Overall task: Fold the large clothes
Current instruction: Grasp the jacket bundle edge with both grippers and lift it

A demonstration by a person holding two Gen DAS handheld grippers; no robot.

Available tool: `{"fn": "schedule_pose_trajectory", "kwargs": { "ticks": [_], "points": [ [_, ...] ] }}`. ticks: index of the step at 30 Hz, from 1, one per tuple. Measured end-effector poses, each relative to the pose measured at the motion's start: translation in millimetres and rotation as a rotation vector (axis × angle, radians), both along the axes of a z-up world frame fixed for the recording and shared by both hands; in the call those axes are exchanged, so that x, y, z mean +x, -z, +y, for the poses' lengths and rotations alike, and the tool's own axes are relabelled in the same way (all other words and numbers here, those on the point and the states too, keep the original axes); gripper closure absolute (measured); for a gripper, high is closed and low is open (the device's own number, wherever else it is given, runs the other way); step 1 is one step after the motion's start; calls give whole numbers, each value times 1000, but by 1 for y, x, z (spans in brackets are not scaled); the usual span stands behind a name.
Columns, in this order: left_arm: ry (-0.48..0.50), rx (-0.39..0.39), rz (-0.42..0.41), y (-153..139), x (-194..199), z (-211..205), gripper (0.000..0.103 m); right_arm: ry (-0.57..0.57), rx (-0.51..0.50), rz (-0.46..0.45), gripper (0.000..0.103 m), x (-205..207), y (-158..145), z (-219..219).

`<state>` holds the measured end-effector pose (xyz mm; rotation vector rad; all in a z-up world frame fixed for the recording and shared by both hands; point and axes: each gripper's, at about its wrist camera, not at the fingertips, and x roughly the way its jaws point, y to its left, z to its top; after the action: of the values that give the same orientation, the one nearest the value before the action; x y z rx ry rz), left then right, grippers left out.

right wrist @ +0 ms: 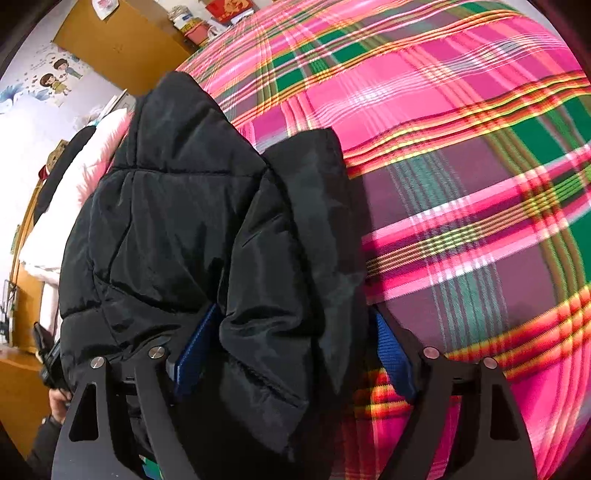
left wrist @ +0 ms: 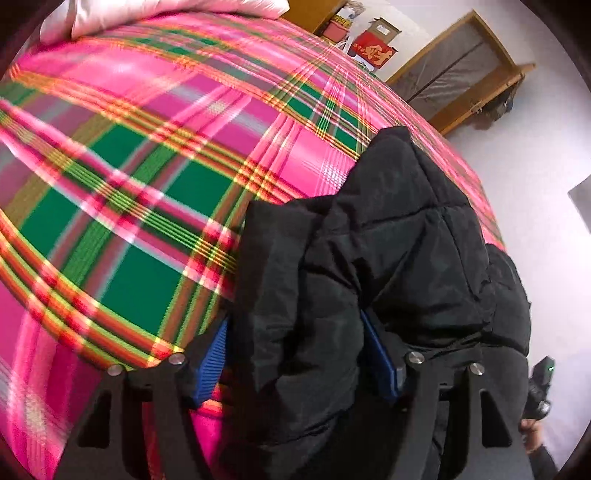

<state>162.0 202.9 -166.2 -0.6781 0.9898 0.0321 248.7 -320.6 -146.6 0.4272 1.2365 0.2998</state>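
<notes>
A black puffer jacket [left wrist: 399, 240] lies bunched on a bed covered by a pink and green plaid sheet [left wrist: 147, 166]. My left gripper [left wrist: 295, 362] stands open and wide, with a thick fold of the jacket between its blue pads [left wrist: 212, 362]. The pads do not squeeze the fold. In the right wrist view the same jacket [right wrist: 184, 206] fills the left half, on the plaid sheet [right wrist: 461, 166]. My right gripper [right wrist: 293, 354] is open too, astride another puffy fold, with its right pad [right wrist: 393, 362] just clear of the fabric.
A pale pink pillow or quilt [left wrist: 166, 14] lies at the head of the bed, also seen as a pale quilt [right wrist: 74, 206]. Wooden furniture [left wrist: 461, 70] and a cabinet [right wrist: 122, 44] stand by the walls. A hand holding the other gripper [left wrist: 541, 398] shows at the lower right.
</notes>
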Motion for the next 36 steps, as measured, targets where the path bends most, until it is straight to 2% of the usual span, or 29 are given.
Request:
{"fn": "schedule_pose_trajectory", "kwargs": {
  "ticks": [3, 5, 9, 11, 14, 18, 24, 31, 34, 36],
  "points": [
    [18, 1, -19, 2, 4, -4, 29, -45, 16, -1, 20, 8, 4, 1],
    [15, -25, -27, 4, 5, -3, 29, -76, 45, -6, 21, 11, 6, -1],
    [15, -82, -38, 6, -1, -7, 30, -153, 124, -25, 39, 15, 7, -3],
    [20, -96, -45, 8, -1, -7, 31, -178, 139, -30, 39, 20, 9, -3],
    [29, -119, -53, 11, 6, -4, 30, -171, 213, -8, 35, 32, 22, -5],
    [26, -127, -72, 13, 13, -3, 30, -170, 213, -19, 29, 41, 25, -1],
    [25, -129, -55, 11, -5, -12, 31, -187, 255, 14, 35, 31, 30, -7],
    [45, -117, -71, 15, 14, -12, 30, -190, 263, 14, 35, 46, 37, -7],
    [48, -102, -65, 14, 17, -14, 30, -177, 261, 17, 43, 44, 34, 0],
    [48, -89, -52, 12, 19, -16, 33, -178, 243, 7, 54, 41, 26, 3]
  ]
}}
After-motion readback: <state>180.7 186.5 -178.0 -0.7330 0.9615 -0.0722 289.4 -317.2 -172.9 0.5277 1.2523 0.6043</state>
